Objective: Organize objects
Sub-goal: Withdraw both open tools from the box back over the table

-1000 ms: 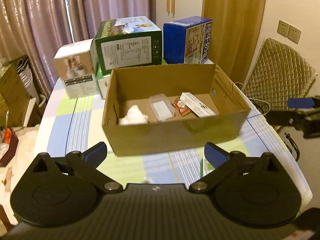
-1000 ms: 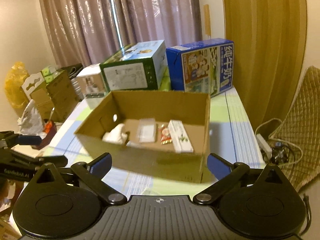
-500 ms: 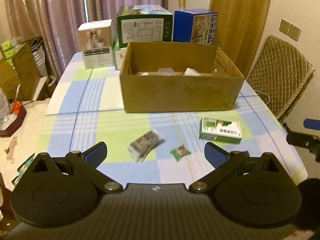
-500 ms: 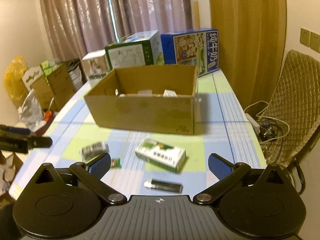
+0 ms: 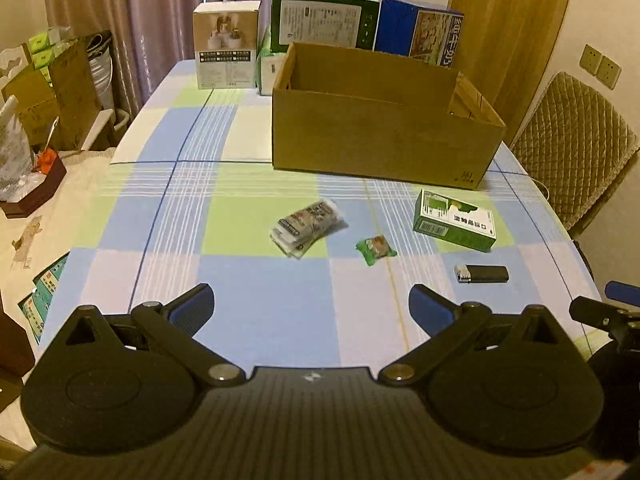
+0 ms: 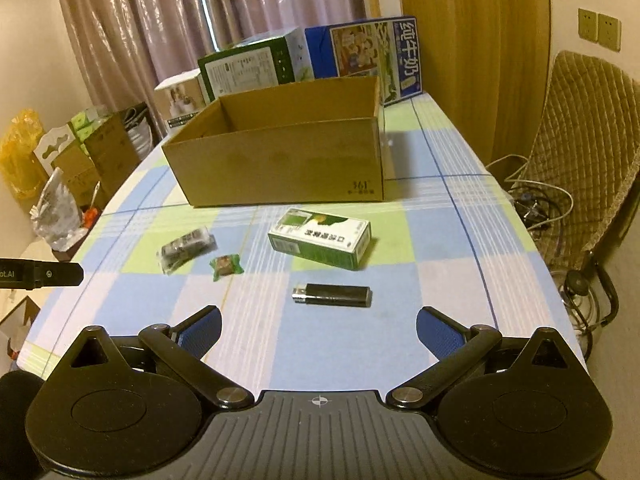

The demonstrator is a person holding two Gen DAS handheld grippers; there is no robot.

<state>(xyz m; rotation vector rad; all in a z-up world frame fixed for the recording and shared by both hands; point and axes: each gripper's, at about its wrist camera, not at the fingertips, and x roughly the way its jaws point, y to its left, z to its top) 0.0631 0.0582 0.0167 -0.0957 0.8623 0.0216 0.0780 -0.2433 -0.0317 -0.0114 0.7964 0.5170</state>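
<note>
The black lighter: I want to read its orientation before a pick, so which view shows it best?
The right wrist view. There the black lighter lies near centre, just ahead of the open right gripper, metal end pointing left. The left wrist view shows it smaller, off toward the right edge, beside the open left gripper.

The left gripper (image 5: pixel 310 308) and the right gripper (image 6: pixel 318 330) are both wide apart, held up, gripping nothing.

Floor of cardboard box (image 5: pixel 380 148) hidden behind its near wall in both views. Print on clear packet (image 5: pixel 307 227), just before box, too blurred to read.
</note>
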